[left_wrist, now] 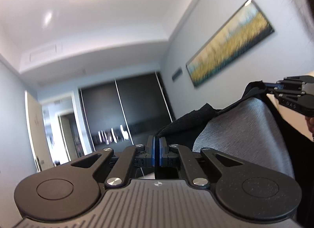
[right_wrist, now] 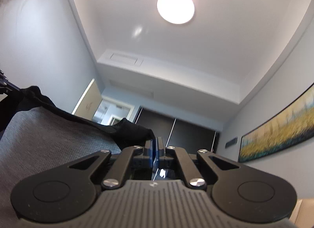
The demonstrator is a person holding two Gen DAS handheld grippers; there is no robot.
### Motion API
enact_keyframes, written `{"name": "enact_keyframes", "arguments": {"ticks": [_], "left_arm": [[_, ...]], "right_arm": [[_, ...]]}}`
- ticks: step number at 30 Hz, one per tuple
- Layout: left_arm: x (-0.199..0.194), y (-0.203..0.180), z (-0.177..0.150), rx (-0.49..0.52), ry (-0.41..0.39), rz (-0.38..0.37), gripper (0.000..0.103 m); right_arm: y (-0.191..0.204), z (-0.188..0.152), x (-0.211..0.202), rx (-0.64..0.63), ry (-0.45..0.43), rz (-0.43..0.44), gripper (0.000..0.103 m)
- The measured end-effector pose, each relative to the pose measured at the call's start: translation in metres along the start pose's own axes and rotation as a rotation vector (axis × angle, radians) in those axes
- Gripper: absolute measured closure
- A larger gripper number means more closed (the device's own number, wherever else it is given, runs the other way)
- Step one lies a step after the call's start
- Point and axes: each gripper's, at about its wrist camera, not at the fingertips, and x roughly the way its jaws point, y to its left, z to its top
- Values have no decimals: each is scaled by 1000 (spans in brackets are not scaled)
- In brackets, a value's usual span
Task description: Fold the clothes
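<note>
The grey garment (left_wrist: pixel 241 129) with black trim hangs stretched in the air between both grippers, held high toward the ceiling. The left gripper (left_wrist: pixel 157 149) pinches one black corner, fingers nearly together; the right gripper (right_wrist: pixel 155 149) clamps the other. A landscape painting (left_wrist: pixel 229 43) hangs on the wall behind.

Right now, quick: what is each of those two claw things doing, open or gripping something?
Left gripper: closed, pinching the black edge of the grey garment.
Right gripper: closed, pinching the same garment's black edge.
</note>
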Motion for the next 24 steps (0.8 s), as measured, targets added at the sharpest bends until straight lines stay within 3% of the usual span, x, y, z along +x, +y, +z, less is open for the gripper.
{"name": "enact_keyframes", "arguments": {"ticks": [6,10,18,24], "left_arm": [[100,10,-62,6,194,-10,101],[182,18,-118,-9,340,-16,101],[351,15,-291,-60,686,-51,101],[419,12,-401,-123,850,-81,101]], "right_arm": [[14,-74,74,7,168,48,99],[30,-146,146,5,331,87,99],[83,-342,287,10,749,168,99],[120,-469,325,-10,953,221,99]]}}
